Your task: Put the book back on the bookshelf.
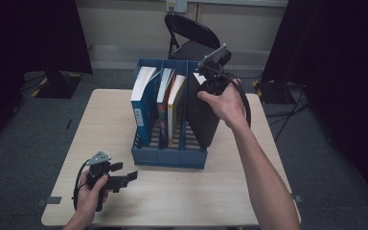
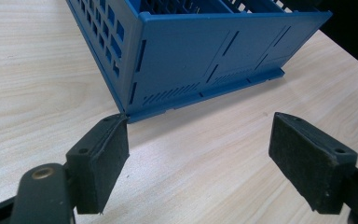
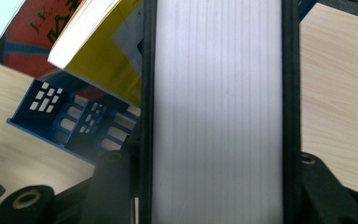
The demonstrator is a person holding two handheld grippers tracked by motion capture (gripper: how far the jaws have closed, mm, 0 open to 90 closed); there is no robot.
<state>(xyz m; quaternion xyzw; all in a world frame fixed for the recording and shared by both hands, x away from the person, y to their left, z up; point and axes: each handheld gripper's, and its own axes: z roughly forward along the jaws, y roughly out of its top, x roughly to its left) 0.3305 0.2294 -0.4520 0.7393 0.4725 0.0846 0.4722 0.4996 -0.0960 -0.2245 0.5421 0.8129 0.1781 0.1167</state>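
Note:
A blue three-slot rack (image 1: 170, 155) stands in the middle of the table. My right gripper (image 1: 206, 79) is shut on the top of a thick black book (image 1: 203, 120), which tilts in the rack's right slot. In the right gripper view the jaws clamp both black covers, with the white page edge (image 3: 216, 112) between them. A light blue book (image 1: 141, 103) stands in the left slot. A red book (image 1: 164, 100) and a yellow one (image 1: 175, 110) lean in the middle slot. My left gripper (image 1: 124, 171) rests open near the table's front left, its jaws (image 2: 200, 126) facing the rack's corner (image 2: 135, 93).
A black folding chair (image 1: 191, 40) stands behind the table. The wooden table top (image 1: 196, 196) stretches bare in front of the rack and to both sides. Dark curtains hang at left and right.

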